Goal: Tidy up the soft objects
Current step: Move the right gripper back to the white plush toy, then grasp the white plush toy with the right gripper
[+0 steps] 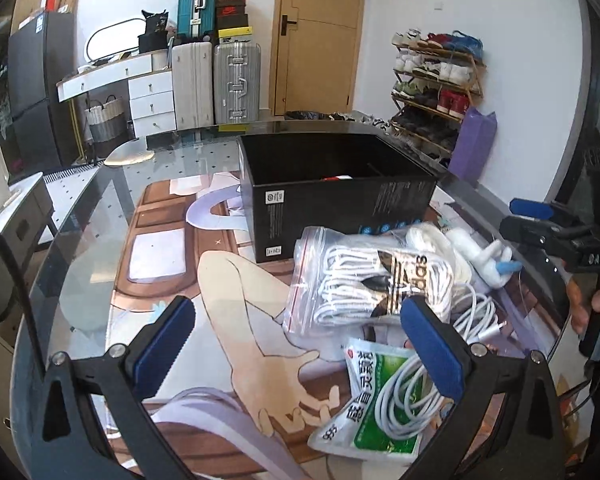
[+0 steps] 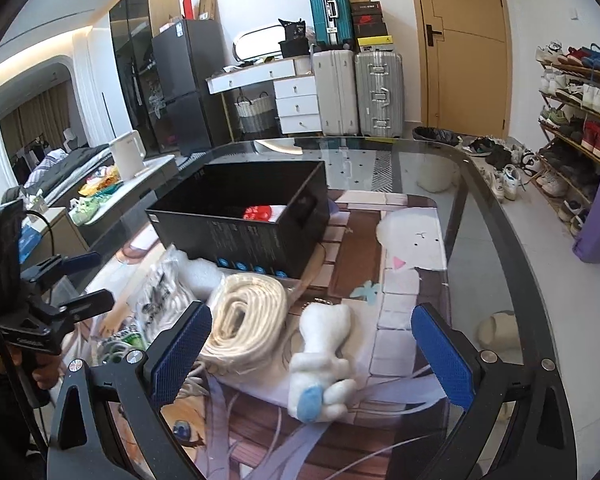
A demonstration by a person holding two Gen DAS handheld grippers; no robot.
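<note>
The soft things lie in a heap just in front of the black box [image 2: 240, 216], our landmark: a white plush toy [image 2: 320, 364], a coil of cream rope [image 2: 246, 312], a zip bag of white laces [image 1: 364, 280], a loose white cable [image 1: 404, 396] draped over a green-and-white packet [image 1: 364, 412]. Inside the box we see something red and white [image 2: 260, 213].

Our right gripper [image 2: 312, 356] hangs over the toy with its fingers spread wide, holding nothing. Our left gripper [image 1: 300, 348], equally wide and empty, sits over the near edge of the heap, farthest from the box.

We judge the risk to be the cable: closing on the packet could snag a loop and drag the bag along. The slick bag may also slip on the glass table [image 2: 480, 216].
</note>
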